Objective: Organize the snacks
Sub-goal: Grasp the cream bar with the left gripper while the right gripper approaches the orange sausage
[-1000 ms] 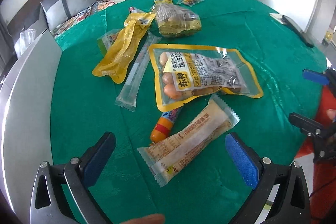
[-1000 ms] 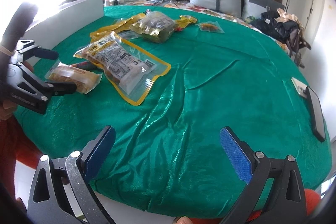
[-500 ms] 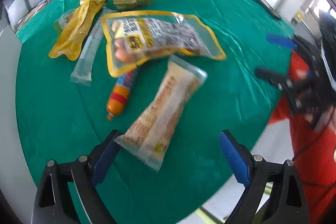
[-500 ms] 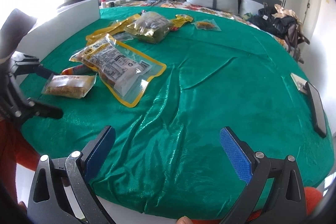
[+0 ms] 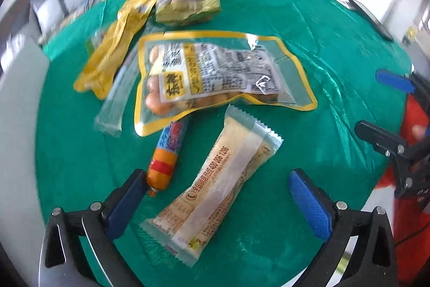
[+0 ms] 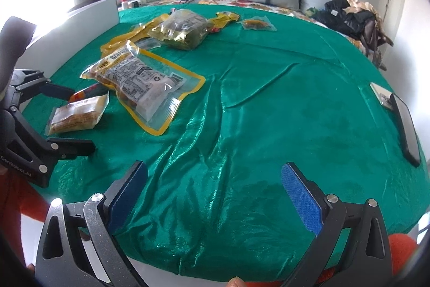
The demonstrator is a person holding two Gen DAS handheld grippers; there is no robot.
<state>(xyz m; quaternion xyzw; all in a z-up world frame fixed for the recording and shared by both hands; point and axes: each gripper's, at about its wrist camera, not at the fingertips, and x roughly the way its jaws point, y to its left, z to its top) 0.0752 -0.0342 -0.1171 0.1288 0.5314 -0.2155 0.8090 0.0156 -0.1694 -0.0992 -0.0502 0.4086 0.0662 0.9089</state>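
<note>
Snacks lie on a round table with a green cloth [image 5: 309,26]. A long cream wrapped bar [image 5: 215,190] lies between the open fingers of my left gripper [image 5: 215,192], which is empty. Beside it lie an orange sausage stick [image 5: 166,155], a big yellow-edged clear pouch [image 5: 215,77], a clear stick pack [image 5: 118,96], a yellow pouch [image 5: 115,45] and a gold bag [image 5: 188,2]. My right gripper [image 6: 215,190] is open and empty over bare cloth near the front edge. It sees the left gripper [image 6: 61,120] around the bar [image 6: 78,112].
A small clear packet [image 6: 255,23] lies at the far side. A black phone [image 6: 405,125] and a card lie at the right rim. A white board [image 6: 91,15] stands at the left. Pillows and a bed are behind the table.
My left gripper has pulled back and tilted, then come forward again over the cream bar, so the bar now sits between its fingers. My right gripper has barely moved.
</note>
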